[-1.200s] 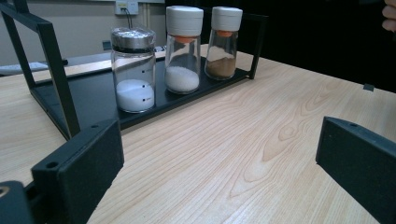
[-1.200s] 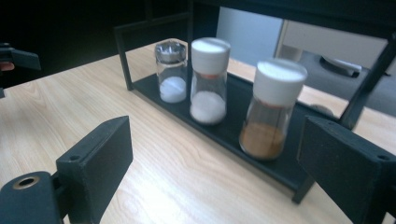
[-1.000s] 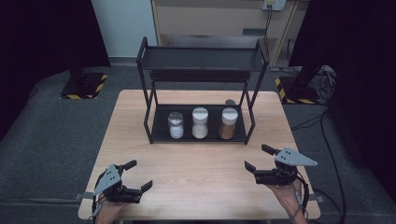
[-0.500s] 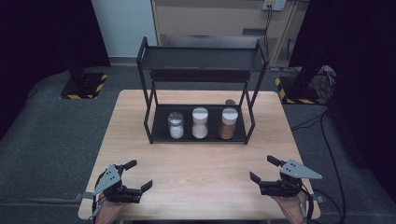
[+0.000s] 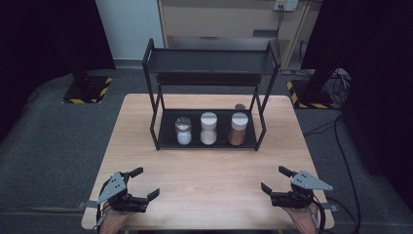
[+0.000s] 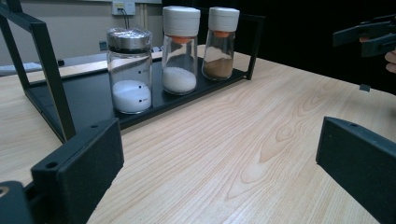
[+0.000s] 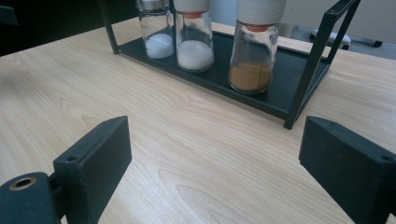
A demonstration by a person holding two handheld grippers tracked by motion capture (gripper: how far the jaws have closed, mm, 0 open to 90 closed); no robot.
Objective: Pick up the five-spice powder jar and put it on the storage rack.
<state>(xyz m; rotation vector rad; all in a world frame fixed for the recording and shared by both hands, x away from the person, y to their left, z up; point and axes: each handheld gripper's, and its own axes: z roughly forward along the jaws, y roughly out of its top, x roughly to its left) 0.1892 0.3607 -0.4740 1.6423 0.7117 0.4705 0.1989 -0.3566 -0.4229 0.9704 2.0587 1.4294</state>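
on a wooden table (image 5: 204,180), both grippers (image 5: 130,188) (image 5: 275,179) are held empty with jaws apart; the close-set jars (image 5: 208,128) could be knocked during a reach.

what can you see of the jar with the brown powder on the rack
The brown-powder jar is a clear, glass-looking shaker with a white cap and an orange band at the neck. Brown powder fills roughly its bottom third. It stands upright on the lower shelf of the black metal rack, at the right end of a row of three in the high view, beside the white-capped jar with a small gap between them. Only the shelf touches it; no gripper is near it.
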